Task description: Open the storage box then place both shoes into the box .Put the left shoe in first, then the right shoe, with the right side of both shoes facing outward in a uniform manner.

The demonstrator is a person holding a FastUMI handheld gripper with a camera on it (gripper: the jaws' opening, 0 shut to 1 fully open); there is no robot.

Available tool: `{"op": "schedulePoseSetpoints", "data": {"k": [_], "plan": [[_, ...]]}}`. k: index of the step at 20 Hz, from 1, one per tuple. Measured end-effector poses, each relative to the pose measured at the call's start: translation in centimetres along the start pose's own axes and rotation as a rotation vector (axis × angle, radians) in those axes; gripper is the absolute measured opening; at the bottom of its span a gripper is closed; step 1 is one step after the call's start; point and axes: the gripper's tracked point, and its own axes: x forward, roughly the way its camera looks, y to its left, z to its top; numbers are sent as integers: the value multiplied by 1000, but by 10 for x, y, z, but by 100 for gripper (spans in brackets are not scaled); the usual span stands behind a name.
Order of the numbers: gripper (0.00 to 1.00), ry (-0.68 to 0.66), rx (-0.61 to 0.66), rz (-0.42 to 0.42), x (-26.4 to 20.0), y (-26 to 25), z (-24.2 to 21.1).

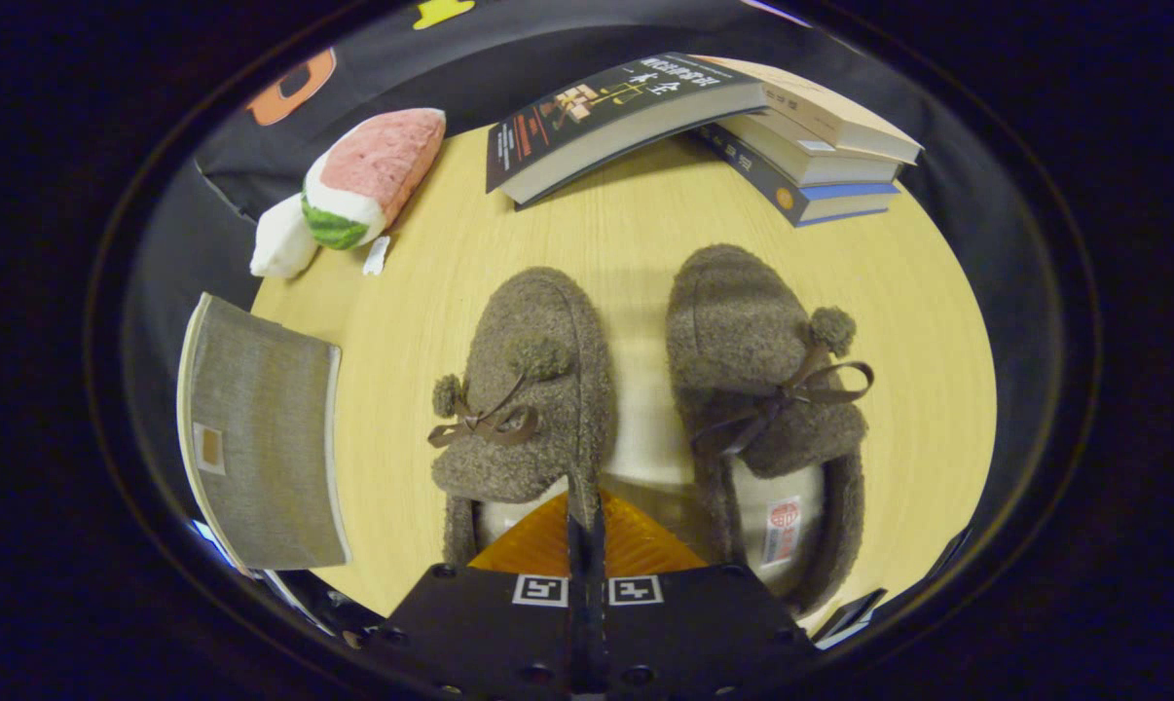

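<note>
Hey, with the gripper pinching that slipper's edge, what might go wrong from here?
The gripper is shut on the thin inner collar of the left slipper, so the soft fabric may slip out when lifted.

The right slipper lies close beside it; a swing might knock it.

The grey storage box looks closed, so carrying a shoe now may stall.

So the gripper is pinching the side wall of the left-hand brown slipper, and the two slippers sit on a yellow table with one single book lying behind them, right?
Not quite: the gripper view shows a stack of books behind them, not one. The rest holds: the gripper is closed on the side wall of the left-hand slipper, beside the other slipper on the yellow table.
</note>
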Motion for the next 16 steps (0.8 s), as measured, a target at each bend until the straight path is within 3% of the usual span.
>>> {"op": "schedulePoseSetpoints", "data": {"k": [9, 16], "plan": [[0, -94, -15, 123, -100, 26, 19], [0, -123, -58, 266, -169, 129, 13]]}}
